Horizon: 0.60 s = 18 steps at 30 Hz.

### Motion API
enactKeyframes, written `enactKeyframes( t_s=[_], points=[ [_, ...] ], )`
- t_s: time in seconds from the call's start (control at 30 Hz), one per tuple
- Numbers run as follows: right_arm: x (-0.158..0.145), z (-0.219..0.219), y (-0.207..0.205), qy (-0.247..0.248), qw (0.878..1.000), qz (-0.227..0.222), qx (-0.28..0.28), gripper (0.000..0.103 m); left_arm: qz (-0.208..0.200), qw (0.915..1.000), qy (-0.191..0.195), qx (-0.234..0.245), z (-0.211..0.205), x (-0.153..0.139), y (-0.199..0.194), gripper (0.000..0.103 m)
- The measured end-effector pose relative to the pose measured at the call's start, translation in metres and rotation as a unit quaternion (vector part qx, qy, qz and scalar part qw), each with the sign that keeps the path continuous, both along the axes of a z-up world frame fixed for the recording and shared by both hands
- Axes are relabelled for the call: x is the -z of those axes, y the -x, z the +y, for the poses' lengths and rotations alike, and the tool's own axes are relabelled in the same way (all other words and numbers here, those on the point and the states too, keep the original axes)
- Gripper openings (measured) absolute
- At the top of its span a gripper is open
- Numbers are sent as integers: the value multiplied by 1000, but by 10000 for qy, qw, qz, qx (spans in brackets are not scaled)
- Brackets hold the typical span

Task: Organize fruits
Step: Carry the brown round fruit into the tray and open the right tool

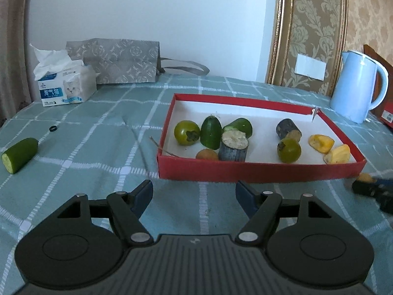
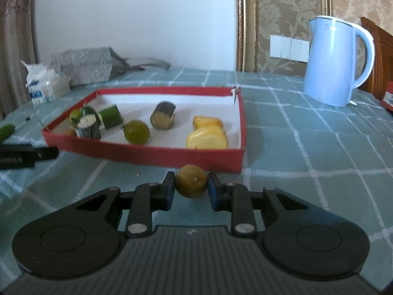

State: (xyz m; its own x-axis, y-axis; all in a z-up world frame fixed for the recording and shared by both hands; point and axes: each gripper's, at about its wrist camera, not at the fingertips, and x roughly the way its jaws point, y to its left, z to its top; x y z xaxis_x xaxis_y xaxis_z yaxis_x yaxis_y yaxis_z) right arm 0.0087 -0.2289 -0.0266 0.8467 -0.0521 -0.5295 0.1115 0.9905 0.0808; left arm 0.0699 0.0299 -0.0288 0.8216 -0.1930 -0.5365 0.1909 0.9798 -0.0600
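Note:
A red box (image 1: 245,170) (image 2: 147,156) on the checked cloth holds green persimmons (image 1: 186,132), cucumber pieces (image 1: 211,132), dark sugarcane pieces (image 1: 233,146), yellow fruit chunks (image 1: 320,143) (image 2: 206,138) and a small brown fruit (image 1: 206,154). My right gripper (image 2: 191,185) is shut on a small brown round fruit (image 2: 191,181), just in front of the box's near wall. My left gripper (image 1: 194,190) is open and empty, in front of the box. A loose cucumber piece (image 1: 19,154) lies on the cloth at the far left.
A light blue kettle (image 1: 356,86) (image 2: 336,61) stands at the back right. A tissue pack (image 1: 65,84) and a grey patterned bag (image 1: 118,61) sit at the back left. A small black ring (image 1: 52,128) lies on the cloth. The left gripper shows in the right wrist view (image 2: 27,158).

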Motion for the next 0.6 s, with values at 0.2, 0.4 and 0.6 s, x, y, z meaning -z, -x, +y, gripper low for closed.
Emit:
enactKeyframes(
  t_s=[0.2, 0.4, 0.6],
  points=[
    [-28, 4, -9, 300, 9991, -300, -73, 27, 52, 9998, -95, 136, -5, 3, 1, 74],
    [-32, 10, -57, 573, 9981, -170, -142, 27, 95, 9998, -114, 142, -5, 4, -1, 74],
    [-18, 22, -91, 770, 9967, 82, -241, 27, 159, 9996, -185, 149, -7, 6, -4, 74]
  ],
)
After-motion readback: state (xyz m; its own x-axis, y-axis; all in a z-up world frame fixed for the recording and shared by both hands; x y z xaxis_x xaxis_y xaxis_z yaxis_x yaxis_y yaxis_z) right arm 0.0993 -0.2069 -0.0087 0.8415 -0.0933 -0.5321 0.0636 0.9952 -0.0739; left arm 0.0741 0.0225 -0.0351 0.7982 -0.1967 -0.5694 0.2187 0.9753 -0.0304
